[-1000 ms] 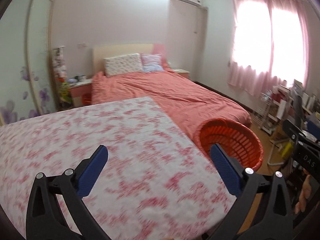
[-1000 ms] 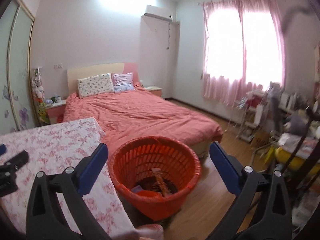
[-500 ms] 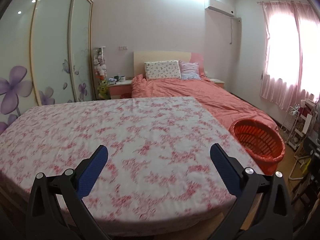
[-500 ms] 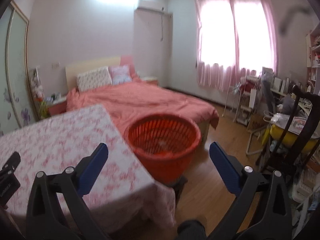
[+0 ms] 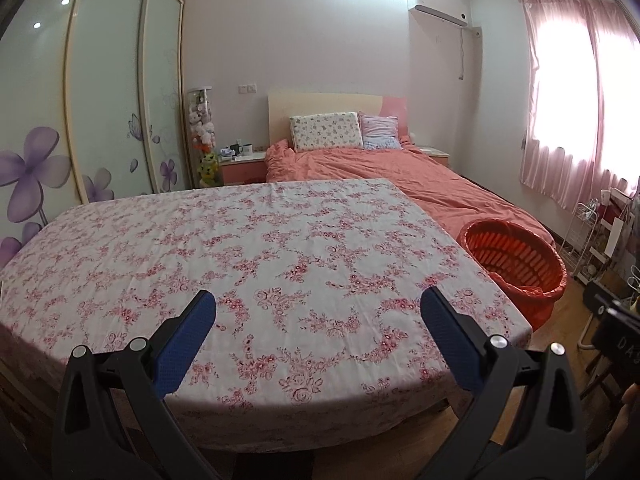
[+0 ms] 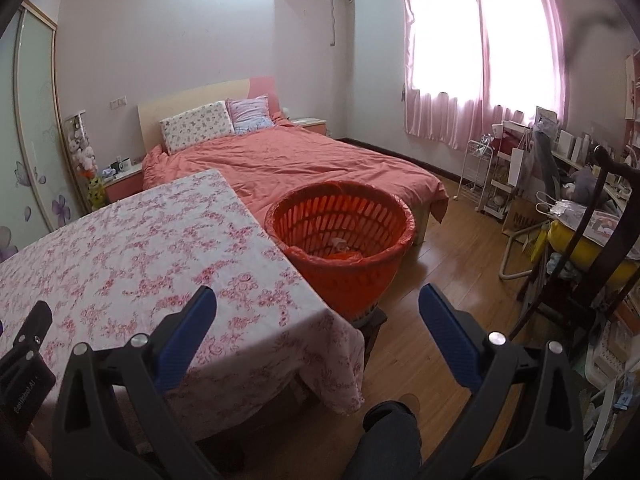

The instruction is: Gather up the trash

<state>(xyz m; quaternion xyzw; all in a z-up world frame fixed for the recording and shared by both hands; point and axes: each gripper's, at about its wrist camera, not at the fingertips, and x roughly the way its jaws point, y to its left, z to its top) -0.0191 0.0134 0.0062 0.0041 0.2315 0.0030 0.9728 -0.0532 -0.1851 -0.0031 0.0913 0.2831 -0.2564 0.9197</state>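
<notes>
An orange plastic basket [image 6: 340, 236] stands on the floor at the table's right end, with some trash [image 6: 340, 249] at its bottom. It also shows in the left wrist view [image 5: 516, 264]. The table [image 5: 260, 264] has a pink floral cloth with nothing on it. My left gripper [image 5: 318, 316] is open and empty above the table's near edge. My right gripper [image 6: 318, 316] is open and empty above the table's near right corner, short of the basket.
A bed with a salmon cover [image 6: 304, 160] lies behind the table and basket. A cluttered desk and a dark chair [image 6: 592, 240] stand at the right. A wardrobe with flower-print doors [image 5: 100, 112] lines the left wall. Wooden floor [image 6: 448, 280] lies right of the basket.
Both grippers have pulled back and away from the basket; the left view has swung left onto the whole table. Both stayed open and empty.
</notes>
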